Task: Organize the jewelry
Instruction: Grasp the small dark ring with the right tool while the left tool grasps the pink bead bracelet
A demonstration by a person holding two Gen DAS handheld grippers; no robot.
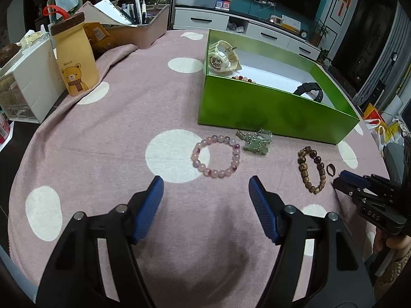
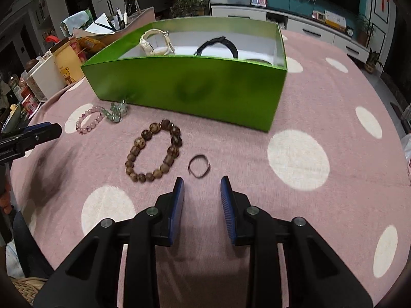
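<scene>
Left wrist view: left gripper [image 1: 206, 183] spread wide and empty, pink bead bracelet [image 1: 215, 156] flat on the cloth just ahead. Right wrist view: right gripper [image 2: 202, 185] parted, empty; small dark ring [image 2: 199, 166] straight ahead, green box [image 2: 190, 87] beyond.

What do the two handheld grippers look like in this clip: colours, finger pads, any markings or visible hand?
Both are matte black plastic. The left gripper and right gripper each have two angular fingers with cut-out slots, silver round pivot bolts and ribbed blue fingertip pads. From the left wrist view, the right gripper's body carries pale "DAS" lettering, with bare fingers and a knitted beige sleeve below it. No cables show.
</scene>
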